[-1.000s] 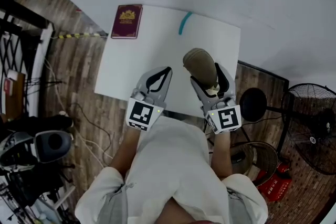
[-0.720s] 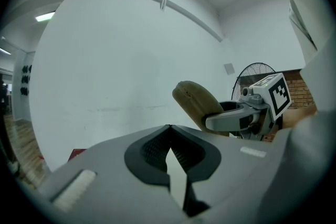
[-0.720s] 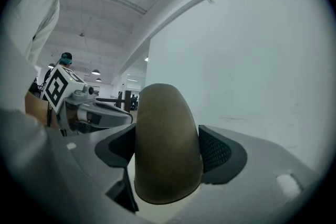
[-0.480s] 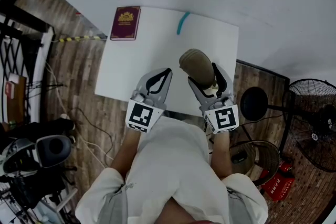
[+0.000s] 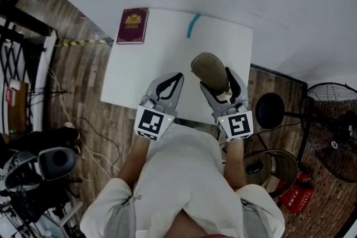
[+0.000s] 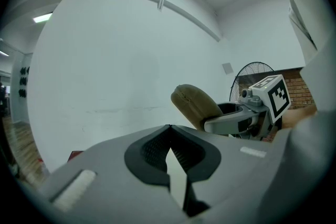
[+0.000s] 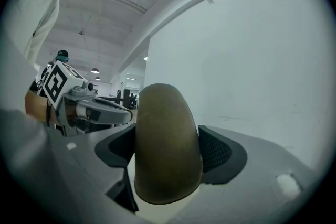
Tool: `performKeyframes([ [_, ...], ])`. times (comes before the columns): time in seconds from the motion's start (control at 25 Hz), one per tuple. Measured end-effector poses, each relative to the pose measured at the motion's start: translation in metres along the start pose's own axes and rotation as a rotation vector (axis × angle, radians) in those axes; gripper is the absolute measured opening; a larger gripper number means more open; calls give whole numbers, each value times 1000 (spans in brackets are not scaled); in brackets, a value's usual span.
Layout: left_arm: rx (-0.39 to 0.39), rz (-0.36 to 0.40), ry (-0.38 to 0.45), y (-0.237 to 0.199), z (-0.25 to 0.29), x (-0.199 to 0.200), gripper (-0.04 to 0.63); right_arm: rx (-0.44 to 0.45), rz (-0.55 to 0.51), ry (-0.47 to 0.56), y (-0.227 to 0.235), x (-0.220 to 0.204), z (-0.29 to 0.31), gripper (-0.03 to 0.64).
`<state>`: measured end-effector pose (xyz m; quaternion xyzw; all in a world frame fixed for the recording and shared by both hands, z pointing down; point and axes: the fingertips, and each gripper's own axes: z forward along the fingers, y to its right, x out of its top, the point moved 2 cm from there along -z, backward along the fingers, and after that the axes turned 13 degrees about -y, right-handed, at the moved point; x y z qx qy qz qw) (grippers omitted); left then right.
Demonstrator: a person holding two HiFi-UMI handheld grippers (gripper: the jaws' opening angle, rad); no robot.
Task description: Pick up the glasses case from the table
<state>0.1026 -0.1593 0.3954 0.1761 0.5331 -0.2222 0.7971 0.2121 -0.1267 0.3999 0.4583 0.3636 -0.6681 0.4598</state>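
One white table (image 5: 162,58) fills our downward view. Above its near edge, our right gripper (image 5: 216,78) pinches the olive glasses case (image 5: 210,68) between its jaws, clear of the table top, while our left gripper (image 5: 170,79) hangs beside it with jaws pressed together on nothing. A maroon booklet (image 5: 133,25) lies at the table's far left corner, and a small teal strip (image 5: 193,25) at its far edge.

Dim even light, fisheye-warped edges, dark vignette corners
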Motion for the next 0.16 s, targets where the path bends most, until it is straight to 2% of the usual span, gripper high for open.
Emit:
performKeyframes([
  [0.16,-7,14,16,0,2,5,18,-2,-14,-7,1,1,2,362],
])
